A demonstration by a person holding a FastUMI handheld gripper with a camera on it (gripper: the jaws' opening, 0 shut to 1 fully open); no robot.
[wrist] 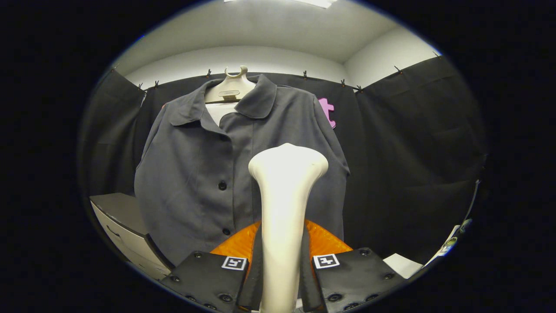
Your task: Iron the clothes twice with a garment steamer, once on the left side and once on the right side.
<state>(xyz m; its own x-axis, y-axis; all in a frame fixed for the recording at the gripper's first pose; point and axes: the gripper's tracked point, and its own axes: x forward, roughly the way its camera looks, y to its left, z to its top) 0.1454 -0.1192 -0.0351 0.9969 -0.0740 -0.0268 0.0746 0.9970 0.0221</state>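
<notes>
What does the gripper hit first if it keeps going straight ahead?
Probably the grey shirt: the gripper, fingers shut on the steamer, would press the steamer's head against its front, near the button placket. The gap is unclear.

Gripper [281, 278]: two flat angular finger plates, matte finish, several round screw heads along their edges. Each plate has a small square white tag with a black coded pattern near its inner top corner. Ribbed translucent part behind the plates.

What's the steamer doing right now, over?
Gripper shut on garment steamer, head up. Grey shirt on hanger, beyond the fingers. Nothing between steamer and shirt.
</notes>
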